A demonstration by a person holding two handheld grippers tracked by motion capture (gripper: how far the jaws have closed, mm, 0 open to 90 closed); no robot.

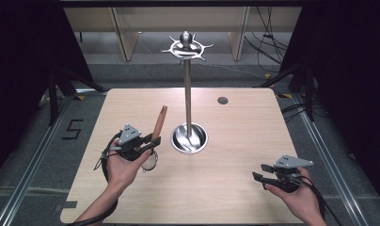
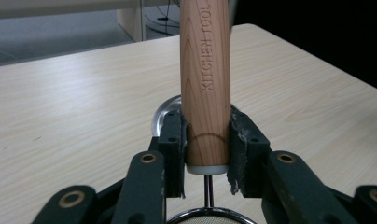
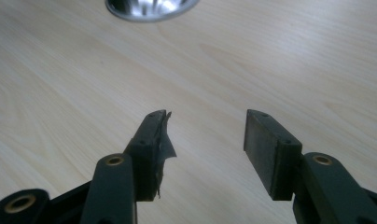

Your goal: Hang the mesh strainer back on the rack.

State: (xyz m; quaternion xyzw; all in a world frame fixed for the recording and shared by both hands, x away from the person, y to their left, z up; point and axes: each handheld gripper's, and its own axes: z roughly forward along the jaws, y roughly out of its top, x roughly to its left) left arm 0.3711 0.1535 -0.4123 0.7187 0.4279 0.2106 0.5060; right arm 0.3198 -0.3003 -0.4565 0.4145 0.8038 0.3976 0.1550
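Observation:
My left gripper (image 1: 153,141) is shut on the wooden handle (image 2: 205,84) of a small strainer; the handle (image 1: 159,123) points up and away, and is stamped "KITCHEN TOOL". The strainer's round mesh head (image 1: 150,162) hangs below the jaws, its rim (image 2: 205,217) showing at the bottom of the left gripper view. A tall metal rack (image 1: 188,94) with a ring of hooks (image 1: 187,47) on top stands on a shiny round base (image 1: 189,139) just right of the handle. My right gripper (image 1: 258,172) rests open and holds nothing at the table's near right (image 3: 205,135).
The light wooden table (image 1: 235,122) has a small dark round cap (image 1: 222,100) near its far right. Dark stands and cables line both sides of the floor. The rack's base (image 3: 149,8) lies ahead of the right jaws.

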